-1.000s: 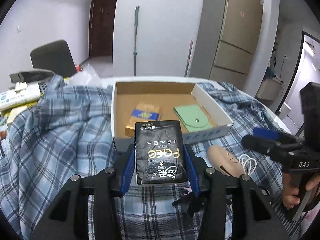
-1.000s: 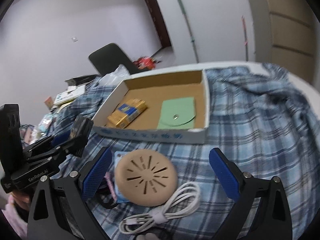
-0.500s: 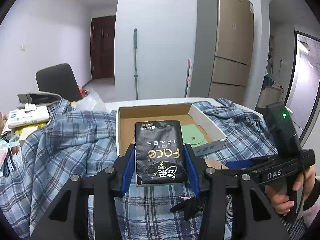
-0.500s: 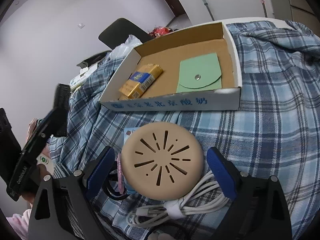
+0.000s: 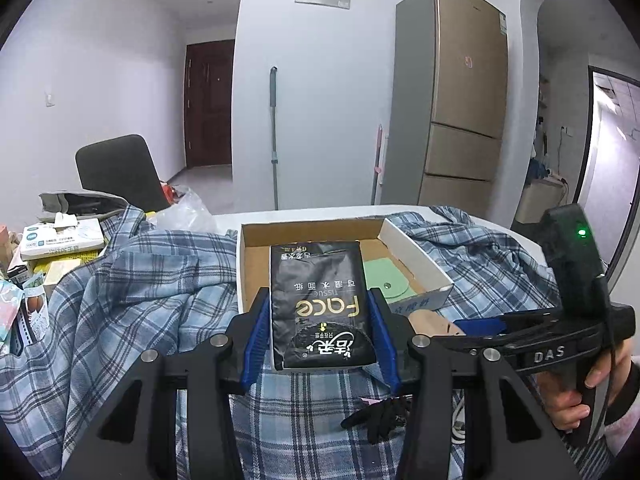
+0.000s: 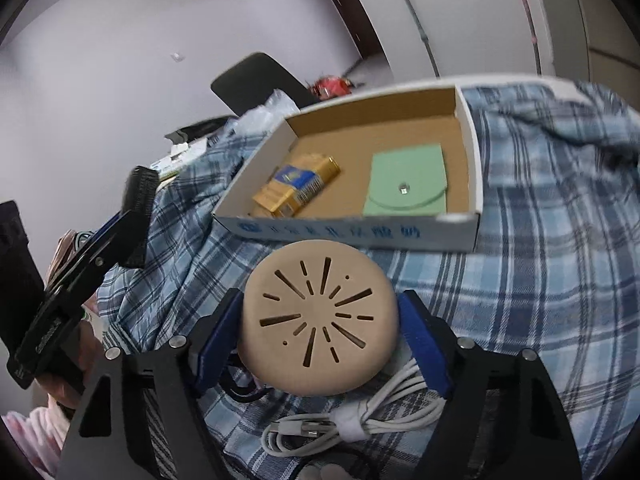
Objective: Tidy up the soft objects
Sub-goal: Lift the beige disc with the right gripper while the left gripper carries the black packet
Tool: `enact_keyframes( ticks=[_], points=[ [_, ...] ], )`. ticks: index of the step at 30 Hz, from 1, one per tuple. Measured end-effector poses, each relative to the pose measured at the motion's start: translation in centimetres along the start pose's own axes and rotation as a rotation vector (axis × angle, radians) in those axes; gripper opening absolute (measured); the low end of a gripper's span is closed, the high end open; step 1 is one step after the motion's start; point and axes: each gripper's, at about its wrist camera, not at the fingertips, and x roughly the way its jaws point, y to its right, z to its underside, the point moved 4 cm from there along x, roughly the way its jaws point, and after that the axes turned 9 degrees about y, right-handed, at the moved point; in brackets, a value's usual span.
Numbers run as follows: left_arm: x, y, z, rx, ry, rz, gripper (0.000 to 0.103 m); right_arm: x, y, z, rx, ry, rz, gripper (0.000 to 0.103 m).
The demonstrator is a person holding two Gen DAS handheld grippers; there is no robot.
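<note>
My left gripper (image 5: 320,332) is shut on a black tissue pack (image 5: 320,304) and holds it above the plaid cloth, in front of the cardboard tray (image 5: 416,256). My right gripper (image 6: 320,332) has its blue pads against both sides of a round beige slotted disc (image 6: 320,320) just in front of the tray (image 6: 348,232). The tray holds a yellow and blue pack (image 6: 296,188) and a green snap pouch (image 6: 408,192). The pouch also shows in the left wrist view (image 5: 384,284), partly hidden by the tissue pack.
A blue plaid cloth (image 6: 540,264) covers the table. A coiled white cable (image 6: 352,424) lies under my right gripper. A black hair tie (image 5: 380,420) lies below my left gripper. Boxes and packets (image 5: 60,240) crowd the table's left side. A black chair (image 5: 116,168) stands behind.
My right gripper has moved in over the beige disc and closed its pads onto it. My left gripper has risen with the tissue pack.
</note>
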Motion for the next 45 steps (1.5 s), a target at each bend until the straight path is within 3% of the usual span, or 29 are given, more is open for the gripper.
enact_keyframes(
  ticks=[5, 13, 22, 39, 40, 45],
  points=[
    [-0.5, -0.1, -0.3, -0.002, 0.025, -0.012, 0.049, -0.6, -1.2, -0.2, -0.079, 0.030, 0.008, 0.077],
    [-0.5, -0.1, -0.3, -0.001, 0.025, -0.010, 0.049, 1.4, -3.8, 1.5, -0.240, -0.069, 0.005, 0.082],
    [0.0, -0.3, -0.1, -0.013, 0.001, -0.014, 0.049, 2.6, -3.5, 2.1, -0.235, -0.119, -0.004, 0.082],
    [-0.2, -0.3, -0.2, -0.014, 0.007, -0.021, 0.049, 2.4, -4.8, 2.5, -0.365, -0.084, 0.106, 0.087],
    [-0.2, -0.3, -0.2, -0.014, 0.007, -0.021, 0.049, 2.4, -4.8, 2.5, -0.366, -0.086, 0.108, 0.082],
    [-0.2, -0.3, -0.2, -0.016, 0.009, -0.020, 0.049, 1.3, -4.6, 1.9, -0.359, -0.025, 0.127, 0.079]
  ],
)
